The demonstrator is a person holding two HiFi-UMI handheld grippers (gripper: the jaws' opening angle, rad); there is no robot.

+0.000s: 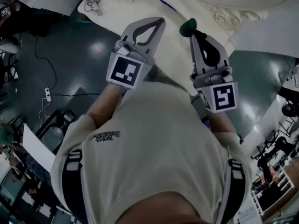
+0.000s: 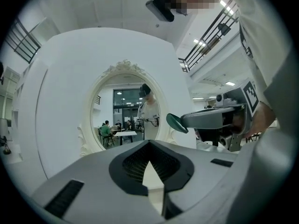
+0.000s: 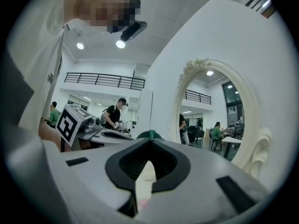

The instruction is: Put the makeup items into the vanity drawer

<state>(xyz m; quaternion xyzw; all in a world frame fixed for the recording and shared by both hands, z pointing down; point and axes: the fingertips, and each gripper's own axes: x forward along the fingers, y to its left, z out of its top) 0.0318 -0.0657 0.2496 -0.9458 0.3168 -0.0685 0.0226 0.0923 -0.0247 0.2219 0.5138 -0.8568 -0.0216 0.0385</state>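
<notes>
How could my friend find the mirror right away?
Start at the white vanity table in front of the person. A big white rounded panel stands up behind it, and the mirror sits in its middle. It is the only oval thing there, ringed by a curly carved white frame.

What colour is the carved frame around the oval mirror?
White; the mirror frame shows best in the left gripper view.

Left gripper (image 1: 159, 22) matt grey plastic; green item (image 1: 188, 28) smooth; floor (image 1: 93, 59) glossy.
</notes>
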